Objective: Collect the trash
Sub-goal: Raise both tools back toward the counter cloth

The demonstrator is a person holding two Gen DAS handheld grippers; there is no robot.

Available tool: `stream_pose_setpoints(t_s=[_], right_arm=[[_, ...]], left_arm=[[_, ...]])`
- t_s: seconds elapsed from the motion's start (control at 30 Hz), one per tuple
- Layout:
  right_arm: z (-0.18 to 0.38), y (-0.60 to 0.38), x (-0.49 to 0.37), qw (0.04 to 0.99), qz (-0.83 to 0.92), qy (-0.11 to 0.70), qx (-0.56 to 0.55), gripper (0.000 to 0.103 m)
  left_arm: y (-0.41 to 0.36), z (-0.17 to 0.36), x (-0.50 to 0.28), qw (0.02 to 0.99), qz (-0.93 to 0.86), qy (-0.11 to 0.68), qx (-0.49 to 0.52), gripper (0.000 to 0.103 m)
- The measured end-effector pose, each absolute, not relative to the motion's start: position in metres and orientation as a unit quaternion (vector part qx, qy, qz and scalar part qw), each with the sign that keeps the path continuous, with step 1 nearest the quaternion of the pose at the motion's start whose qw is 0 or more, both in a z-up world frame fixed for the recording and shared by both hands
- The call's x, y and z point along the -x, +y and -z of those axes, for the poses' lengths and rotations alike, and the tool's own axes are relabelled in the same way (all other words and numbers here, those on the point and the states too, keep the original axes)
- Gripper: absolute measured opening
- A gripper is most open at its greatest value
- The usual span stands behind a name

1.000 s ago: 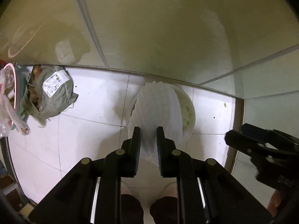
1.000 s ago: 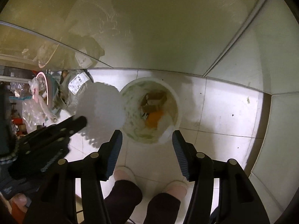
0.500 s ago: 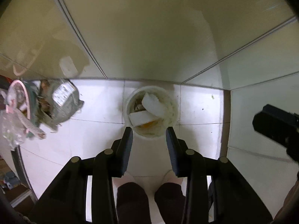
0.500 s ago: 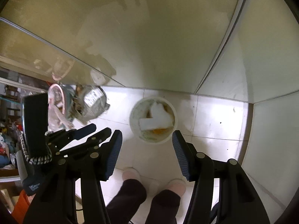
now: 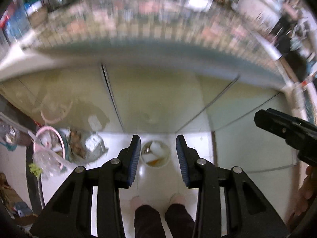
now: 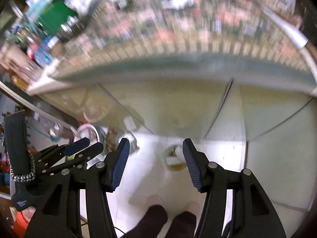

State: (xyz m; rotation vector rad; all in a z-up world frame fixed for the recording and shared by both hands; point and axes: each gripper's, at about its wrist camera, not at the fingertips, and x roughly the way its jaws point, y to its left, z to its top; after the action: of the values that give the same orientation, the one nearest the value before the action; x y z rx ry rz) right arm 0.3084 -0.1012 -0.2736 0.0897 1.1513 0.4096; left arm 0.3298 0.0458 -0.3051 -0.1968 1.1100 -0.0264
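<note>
Both views are heavily blurred in the upper half, so the shelf clutter there cannot be made out. The left gripper (image 5: 158, 152) is held with jaws apart and empty, low center of the left wrist view; the white trash bucket (image 5: 155, 154) is seen between its fingers, down on the white tiled floor (image 5: 200, 144), with white scraps and something orange inside. The right gripper (image 6: 156, 158) is likewise spread and empty; the bucket lies center-right of the right wrist view, partly hidden by one finger. A bagged pile (image 5: 87, 148) sits lower left, near the bucket.
</note>
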Motion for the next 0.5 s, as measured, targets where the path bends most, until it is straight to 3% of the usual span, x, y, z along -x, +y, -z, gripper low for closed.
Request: stream_pose_setpoints(t_s=[0.3, 0.5], right_arm=[[0.131, -0.095, -0.27, 0.891, -0.167, 0.421, -0.039, 0.052], [0.072, -0.105, -0.249, 0.929, -0.138, 0.342, -0.023, 0.052]], left_arm=[[0.063, 0.154, -0.298, 0.906, 0.048, 0.413, 0.074, 0.039], [0.075, 0.086, -0.285, 0.939, 0.048, 0.334, 0.064, 0.059]])
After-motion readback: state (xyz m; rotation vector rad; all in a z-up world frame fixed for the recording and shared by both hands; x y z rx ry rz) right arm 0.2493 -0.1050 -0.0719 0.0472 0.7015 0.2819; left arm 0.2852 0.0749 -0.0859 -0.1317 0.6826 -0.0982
